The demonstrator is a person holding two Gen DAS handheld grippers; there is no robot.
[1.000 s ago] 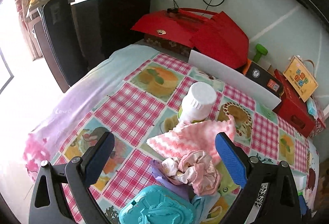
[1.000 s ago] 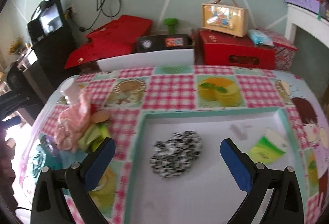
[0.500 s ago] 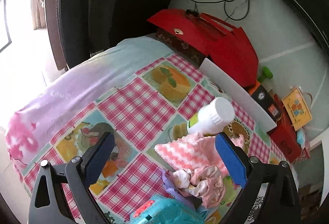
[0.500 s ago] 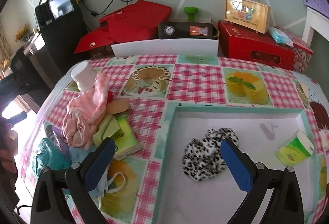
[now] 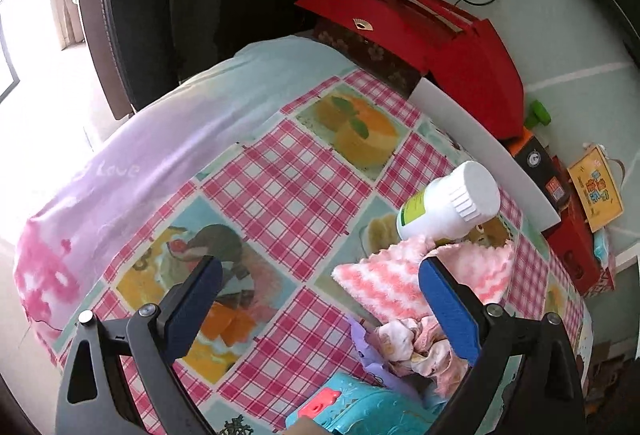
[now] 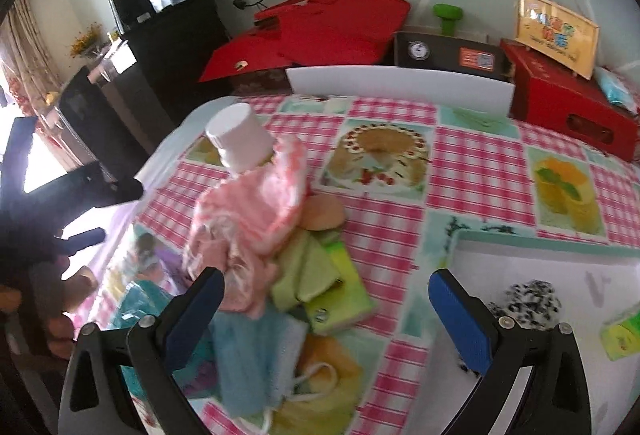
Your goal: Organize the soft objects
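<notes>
A heap of soft things lies on the checked tablecloth: a pink-and-white knitted cloth (image 5: 404, 285) (image 6: 256, 211), a crumpled pale pink scrunchie (image 5: 416, 347), green cloths (image 6: 308, 271) and a blue face mask (image 6: 256, 359). A black-and-white spotted scrunchie (image 6: 528, 301) lies in the white tray (image 6: 520, 259) at the right. My left gripper (image 5: 320, 299) hangs open over the cloth, left of the heap. My right gripper (image 6: 326, 311) is open above the green cloths and a green packet (image 6: 344, 303). Neither holds anything.
A white bottle (image 5: 448, 201) (image 6: 240, 143) stands behind the pink cloth. A turquoise case (image 5: 360, 411) lies at the near edge. A green carton (image 6: 620, 337) sits in the tray. Red boxes (image 6: 320, 23), a white board (image 6: 400, 89) and a black cabinet (image 6: 168, 35) line the wall.
My right gripper has swung left from over the tray to over the heap. My left gripper has shifted left and tilted; the heap now sits at its right finger.
</notes>
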